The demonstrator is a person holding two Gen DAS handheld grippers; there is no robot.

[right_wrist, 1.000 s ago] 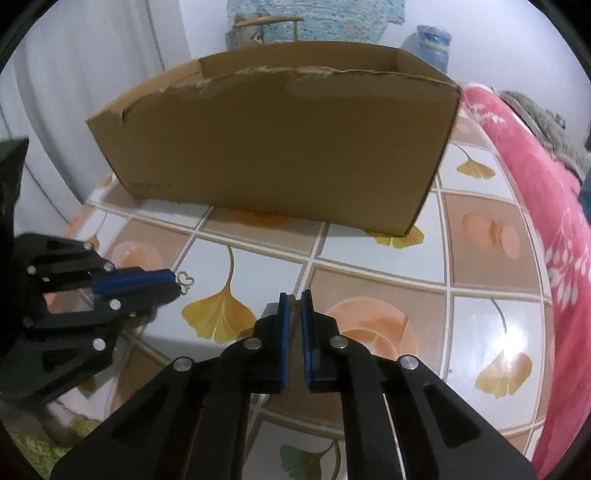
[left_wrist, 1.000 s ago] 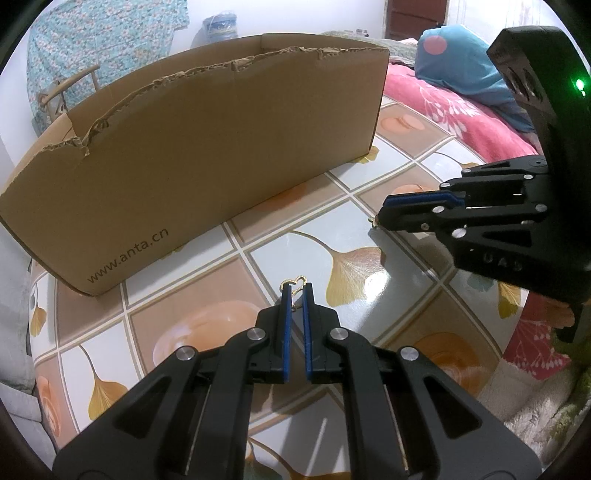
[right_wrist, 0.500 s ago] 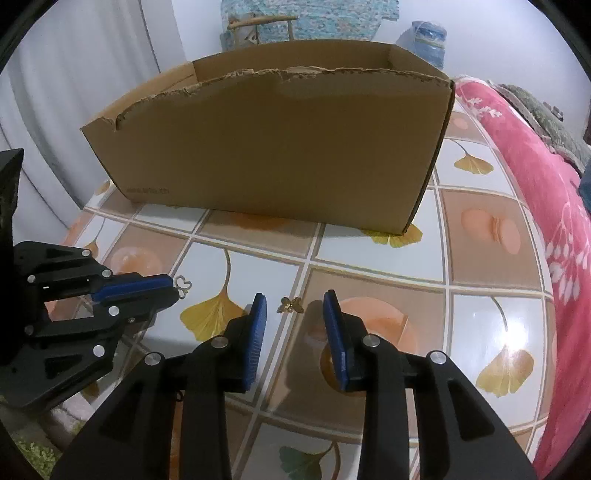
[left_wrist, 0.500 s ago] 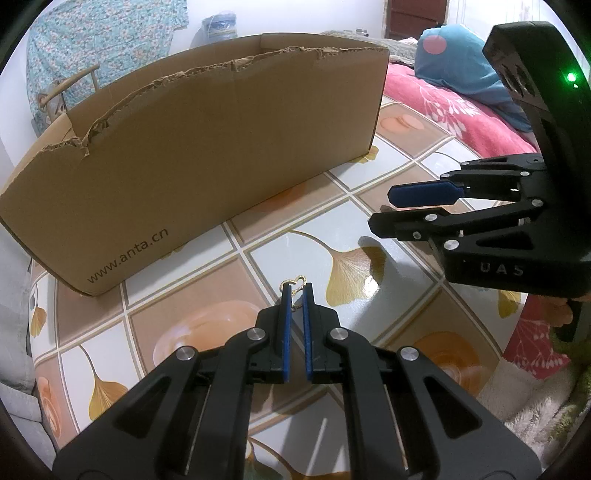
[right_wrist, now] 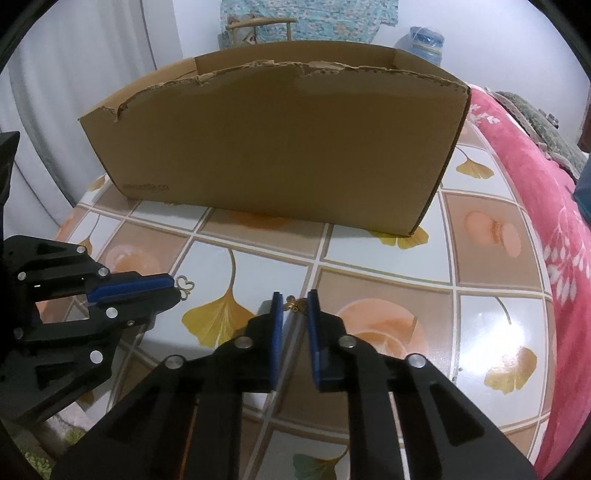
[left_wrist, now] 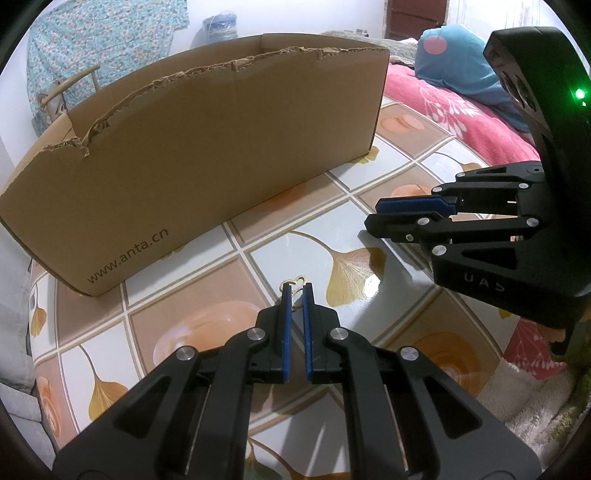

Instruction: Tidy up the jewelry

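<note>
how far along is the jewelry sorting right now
Early, it seems. The left hand-held gripper is shut on a gold heart piece. The right hand-held gripper has just been closing around a small gold piece on the table, not clearly gripping it. Neither has reached the cardboard box; its inside is hidden.

White wall (right_wrist: 498,22), pink bedspread (right_wrist: 524,155), wooden chair (left_wrist: 66,86)
</note>
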